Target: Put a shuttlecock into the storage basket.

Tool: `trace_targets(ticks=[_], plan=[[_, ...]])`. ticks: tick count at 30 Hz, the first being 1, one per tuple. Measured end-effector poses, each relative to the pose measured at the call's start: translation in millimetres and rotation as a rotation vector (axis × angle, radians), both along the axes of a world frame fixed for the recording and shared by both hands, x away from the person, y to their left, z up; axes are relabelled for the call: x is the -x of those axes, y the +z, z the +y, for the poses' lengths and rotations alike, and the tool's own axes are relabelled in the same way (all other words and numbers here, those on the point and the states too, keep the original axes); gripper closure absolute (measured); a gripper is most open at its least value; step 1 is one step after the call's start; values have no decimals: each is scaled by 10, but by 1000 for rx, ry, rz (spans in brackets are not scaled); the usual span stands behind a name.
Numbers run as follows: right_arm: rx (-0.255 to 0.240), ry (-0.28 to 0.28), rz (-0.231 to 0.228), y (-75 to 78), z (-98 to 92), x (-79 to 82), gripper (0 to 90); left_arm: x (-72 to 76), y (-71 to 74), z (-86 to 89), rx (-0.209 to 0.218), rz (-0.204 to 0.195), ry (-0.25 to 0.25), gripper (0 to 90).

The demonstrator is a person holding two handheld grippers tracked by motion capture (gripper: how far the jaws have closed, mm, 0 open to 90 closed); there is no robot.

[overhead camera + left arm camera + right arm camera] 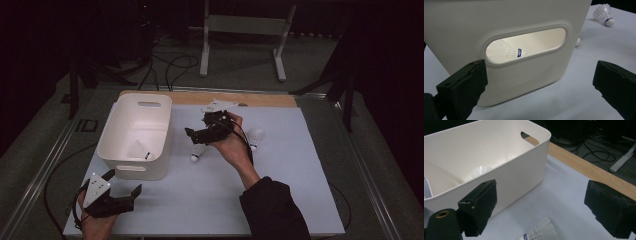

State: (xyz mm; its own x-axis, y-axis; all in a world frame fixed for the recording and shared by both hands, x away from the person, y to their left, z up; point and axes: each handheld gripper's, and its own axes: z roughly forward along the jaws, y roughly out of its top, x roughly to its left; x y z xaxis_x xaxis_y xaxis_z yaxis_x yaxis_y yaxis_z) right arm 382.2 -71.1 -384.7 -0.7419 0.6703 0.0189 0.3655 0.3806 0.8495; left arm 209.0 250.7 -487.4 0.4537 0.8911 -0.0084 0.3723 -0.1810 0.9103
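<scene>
- My left gripper (122,196) rests low at the near edge of the table, jaws spread wide with nothing between them; the white bin (116,153) stands just ahead of it.
- Through the bin's handle slot I see a shuttlecock in the bin (506,51), lying on its side, its cork end toward my left gripper's right.
- My right gripper (196,134) hovers beside the bin's right wall, jaws wide apart and empty. The shuttlecock on the table (197,154) lies just below and in front of it, between the jaws in the right gripper view.
- I judge it very light and fragile: the feather skirt (541,230) would crush or splay under a hard squeeze, while the cork (194,159) is firm and slightly rubbery. I would close gently low on the skirt by the cork band.
- Its long axis lies flat on the table, cork toward me, skirt away toward my right gripper.
- A second loose shuttlecock (255,138) lies right of that gripper, near my wrist.
</scene>
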Motion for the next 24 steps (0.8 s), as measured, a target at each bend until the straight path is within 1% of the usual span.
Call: trace_targets(ticks=[8,20,24], plan=[[-1,-12,7,-38,-38,-21,107,0,0,2,0,-1,0,0],[15,-29,25,-127,-97,-63,104,2,2,5,2,-1,1,0],[11,-36,31,-150,-125,-77,103,2,1,4,0,-1,0,0]])
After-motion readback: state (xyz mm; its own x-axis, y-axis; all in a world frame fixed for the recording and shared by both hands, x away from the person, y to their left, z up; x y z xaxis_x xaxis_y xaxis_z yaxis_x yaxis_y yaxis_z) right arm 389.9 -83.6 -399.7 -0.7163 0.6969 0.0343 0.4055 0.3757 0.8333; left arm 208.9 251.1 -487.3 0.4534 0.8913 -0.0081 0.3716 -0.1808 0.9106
